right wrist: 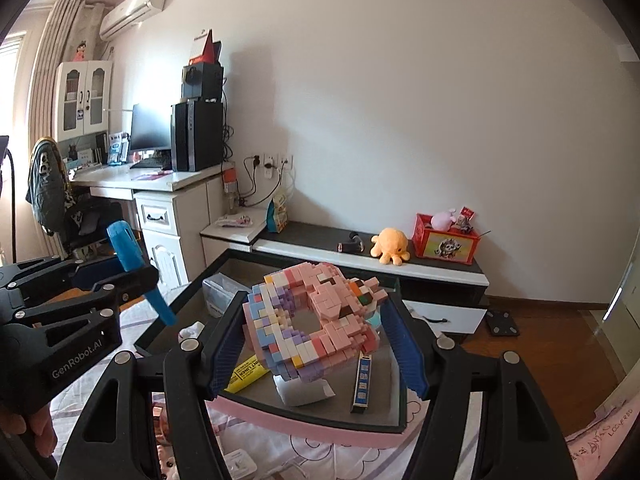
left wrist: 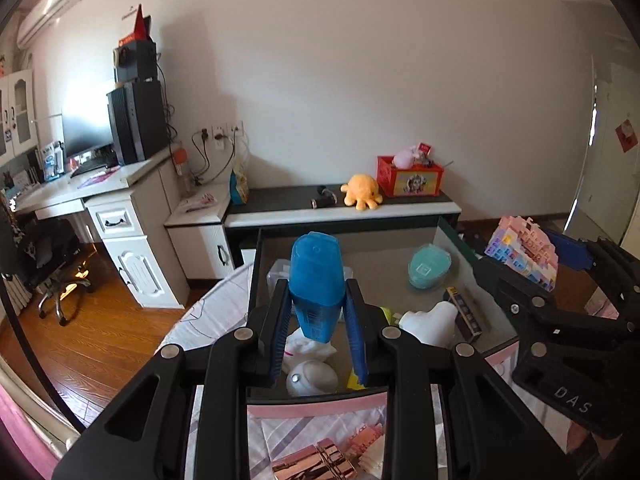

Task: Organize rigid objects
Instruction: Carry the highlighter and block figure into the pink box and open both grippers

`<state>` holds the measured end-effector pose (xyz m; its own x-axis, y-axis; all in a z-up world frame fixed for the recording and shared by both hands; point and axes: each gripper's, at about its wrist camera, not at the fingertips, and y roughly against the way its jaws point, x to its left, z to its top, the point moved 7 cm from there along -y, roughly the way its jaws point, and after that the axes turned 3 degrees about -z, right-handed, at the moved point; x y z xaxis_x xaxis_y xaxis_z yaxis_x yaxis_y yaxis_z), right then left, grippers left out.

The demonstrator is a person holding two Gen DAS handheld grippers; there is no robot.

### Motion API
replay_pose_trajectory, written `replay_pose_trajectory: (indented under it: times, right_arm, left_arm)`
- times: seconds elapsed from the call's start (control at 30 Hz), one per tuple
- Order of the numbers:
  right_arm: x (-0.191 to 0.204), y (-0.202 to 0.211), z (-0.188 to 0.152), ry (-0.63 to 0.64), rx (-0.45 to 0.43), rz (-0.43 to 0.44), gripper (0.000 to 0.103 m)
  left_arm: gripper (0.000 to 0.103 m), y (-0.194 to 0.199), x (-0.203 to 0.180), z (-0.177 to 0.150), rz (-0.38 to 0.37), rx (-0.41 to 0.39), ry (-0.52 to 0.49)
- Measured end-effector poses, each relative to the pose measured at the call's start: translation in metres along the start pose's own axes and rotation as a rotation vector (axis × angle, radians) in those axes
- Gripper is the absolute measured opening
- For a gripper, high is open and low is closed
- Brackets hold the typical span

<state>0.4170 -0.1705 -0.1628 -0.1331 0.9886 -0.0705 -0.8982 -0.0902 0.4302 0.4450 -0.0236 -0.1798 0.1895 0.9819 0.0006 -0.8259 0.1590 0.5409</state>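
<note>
My left gripper (left wrist: pixel 317 312) is shut on a blue plastic case (left wrist: pixel 316 276) and holds it over the dark storage box (left wrist: pixel 256 264). It also shows at the left of the right wrist view (right wrist: pixel 132 256). My right gripper (right wrist: pixel 316 332) is shut on a pink and pastel block model (right wrist: pixel 316 316), held above the same box (right wrist: pixel 188 292). The model also shows in the left wrist view (left wrist: pixel 524 252). In the box lie a teal round case (left wrist: pixel 430 266), a white bottle (left wrist: pixel 432 320), a white ball (left wrist: pixel 312 378) and a dark slim box (left wrist: pixel 464 314).
The box rests on a pink and white bed sheet (left wrist: pixel 216 312). A low black and white cabinet (left wrist: pixel 340 212) behind holds an orange plush octopus (left wrist: pixel 362 191) and a red crate (left wrist: pixel 410 176). A white desk (left wrist: pixel 120 200) stands left. Shiny pink items (left wrist: pixel 316 460) lie near.
</note>
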Motion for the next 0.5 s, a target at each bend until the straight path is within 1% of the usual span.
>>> replay_pose_trajectory:
  times: [0.03,0.1,0.13,0.2,0.3,0.43,0.47,0.5]
  right_arm:
    - [0.003,-0.016,-0.004,0.006,0.033,0.008,0.067]
    - [0.009,-0.042,-0.013,0.019,0.080,0.024,0.067]
    - [0.011,-0.050,-0.017,0.029,0.099,0.027,0.067]
    - [0.020,-0.070,-0.028,0.050,0.140,0.040,0.068]
    - [0.027,-0.090,-0.041,0.074,0.185,0.051,0.068]
    - [0.031,-0.101,-0.051,0.087,0.215,0.056,0.068]
    - [0.031,-0.104,-0.052,0.090,0.222,0.059,0.068]
    - [0.032,-0.105,-0.053,0.089,0.226,0.062,0.068]
  left_arm:
    - [0.027,-0.009,0.000,-0.002,0.009,0.008,-0.010]
    - [0.026,-0.028,0.001,-0.008,0.001,0.046,-0.011]
    - [0.026,-0.037,0.004,-0.012,-0.003,0.064,-0.002]
    - [0.026,-0.049,0.007,-0.017,0.012,0.081,0.002]
    - [0.026,-0.060,0.010,-0.021,0.018,0.105,0.005]
    - [0.027,-0.069,0.011,-0.029,0.024,0.132,0.009]
    - [0.028,-0.070,0.011,-0.031,0.027,0.130,0.010]
    - [0.036,-0.070,0.011,-0.033,0.034,0.137,0.008]
